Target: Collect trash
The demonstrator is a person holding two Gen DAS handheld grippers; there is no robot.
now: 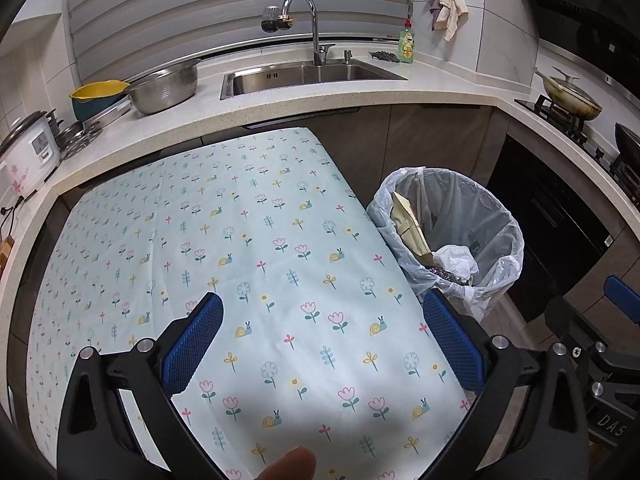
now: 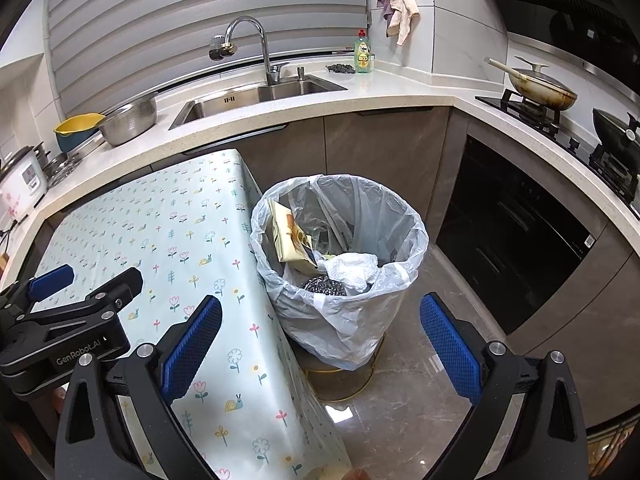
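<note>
Both grippers hover spread and empty, the left gripper [image 1: 322, 340], stamped "GenRobot.AI", over a snail-and-flower tablecloth [image 1: 248, 248] and the right gripper [image 2: 320, 342] beyond the table's edge, facing the lined trash bin [image 2: 416, 236] holding a yellow carton [image 2: 290, 240], crumpled plastic [image 2: 352, 270] and a steel scourer [image 2: 325, 286].

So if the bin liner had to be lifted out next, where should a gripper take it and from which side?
Probably the liner where it folds over the bin's near rim: a loose bunched flap hangs outside there, thin enough to pinch. Come from above on the floor side with the open right gripper; the table crowds the rim on the other side, and the carton leans against it.
</note>
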